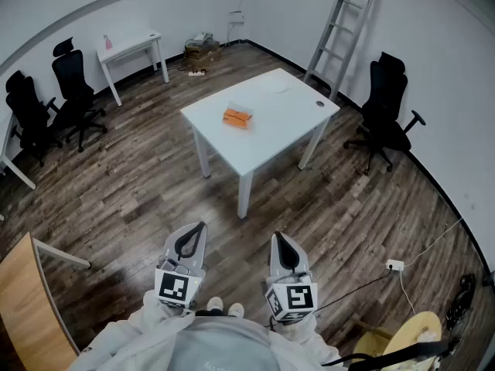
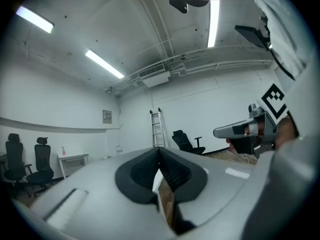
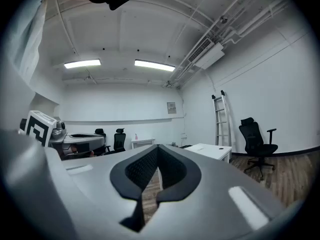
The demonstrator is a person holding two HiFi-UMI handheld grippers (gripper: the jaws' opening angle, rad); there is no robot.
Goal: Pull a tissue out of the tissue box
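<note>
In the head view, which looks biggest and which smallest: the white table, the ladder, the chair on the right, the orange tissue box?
1. Table, biggest.
2. Ladder and chair: about alike, so I won't rank them.
3. Tissue box, smallest.

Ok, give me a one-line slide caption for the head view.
Left gripper and right gripper level, jaws shut and empty, well short of the white table with the orange tissue box.

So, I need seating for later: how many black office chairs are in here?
3: two black office chairs by the left wall, one right of the white table. Others may sit outside the view.
</note>
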